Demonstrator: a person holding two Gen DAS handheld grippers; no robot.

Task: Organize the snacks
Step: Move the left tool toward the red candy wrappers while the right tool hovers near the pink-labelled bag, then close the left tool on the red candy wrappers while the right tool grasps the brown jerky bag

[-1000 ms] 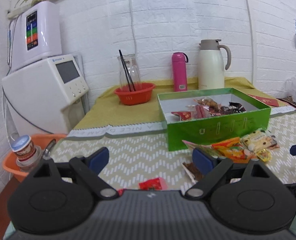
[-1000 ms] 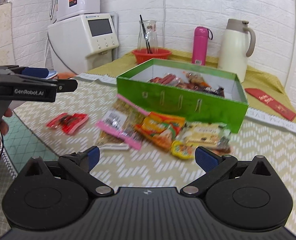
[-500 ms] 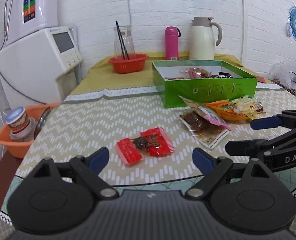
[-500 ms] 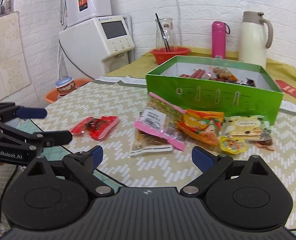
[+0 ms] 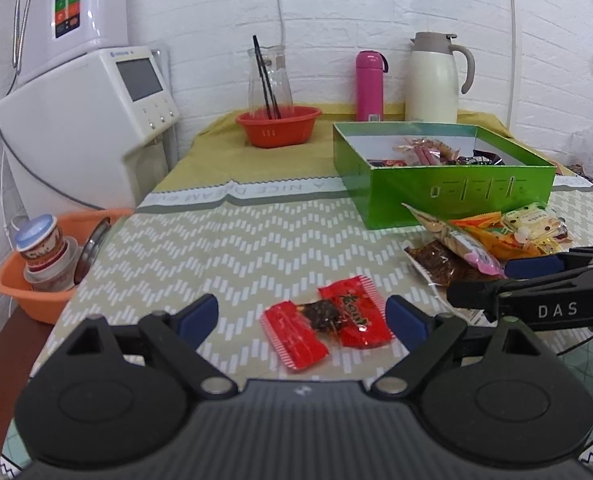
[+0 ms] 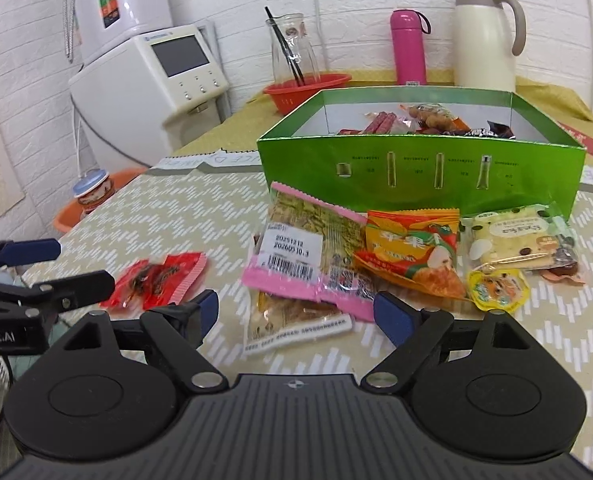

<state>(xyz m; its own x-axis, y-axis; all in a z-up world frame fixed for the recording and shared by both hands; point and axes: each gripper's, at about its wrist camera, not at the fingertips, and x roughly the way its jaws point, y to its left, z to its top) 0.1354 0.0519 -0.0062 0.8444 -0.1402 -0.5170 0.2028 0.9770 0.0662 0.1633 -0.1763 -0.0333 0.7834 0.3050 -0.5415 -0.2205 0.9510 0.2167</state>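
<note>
The left hand-held gripper point(image 5: 301, 318) hangs wide open and empty just short of the red candy packets point(image 5: 326, 330), which lie on the worktop point(image 5: 216, 248) well in front of the green box point(image 5: 456, 196). The right hand-held gripper point(image 6: 296, 312), equally spread and empty, faces the pile of snack bags point(image 6: 316, 264) at the foot of the green box. This looks like the approach to a pick; next, each must drop and close. The contents of the green box are mostly hidden by its wall.
</note>
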